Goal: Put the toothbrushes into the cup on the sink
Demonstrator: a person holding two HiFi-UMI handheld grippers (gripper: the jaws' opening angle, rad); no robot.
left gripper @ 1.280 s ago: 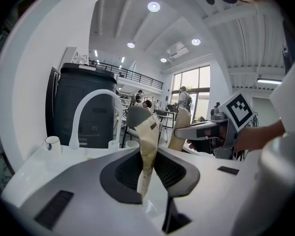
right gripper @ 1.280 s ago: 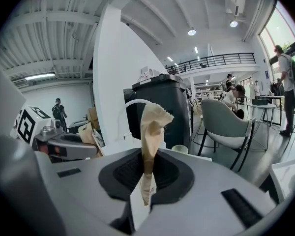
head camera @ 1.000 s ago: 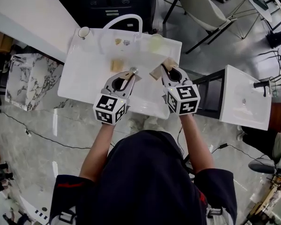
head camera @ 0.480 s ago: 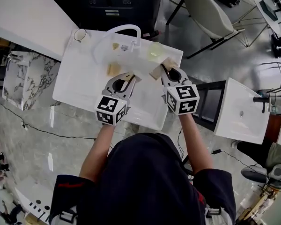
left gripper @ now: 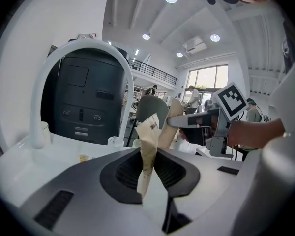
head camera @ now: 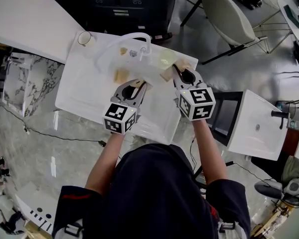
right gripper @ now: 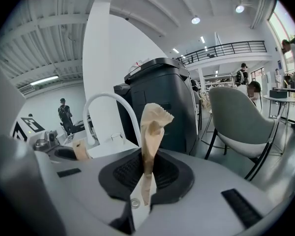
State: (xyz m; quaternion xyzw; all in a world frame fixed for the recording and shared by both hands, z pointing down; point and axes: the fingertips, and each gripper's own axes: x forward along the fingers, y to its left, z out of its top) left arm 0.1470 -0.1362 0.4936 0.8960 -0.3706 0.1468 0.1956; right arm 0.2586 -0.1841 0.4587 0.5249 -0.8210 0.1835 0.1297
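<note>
Firmly pinched, one paper-wrapped toothbrush [left gripper: 148, 149] stands upright between the pads of the left gripper [head camera: 138, 85], whose jaws are closed on its tan wrapper. A second wrapped toothbrush [right gripper: 149, 136] is clamped the same way in the right gripper [head camera: 177, 71], its crimped top poking up past the jaws. Both grippers are over the white sink [head camera: 82, 96], side by side and close together (the right one nearer the far rim). A third tan packet [head camera: 121, 75] lies in the basin just beyond the left gripper. The cup [head camera: 83, 38], a clear glass, stands on the sink's far left corner, well apart from both grippers and left of the white arched faucet [head camera: 132, 35]. A pale greenish round thing [head camera: 165, 59] sits on the far rim near the right gripper. Behind the sink is a dark machine [head camera: 129, 4], with a grey chair [head camera: 228, 16] to its right.
</note>
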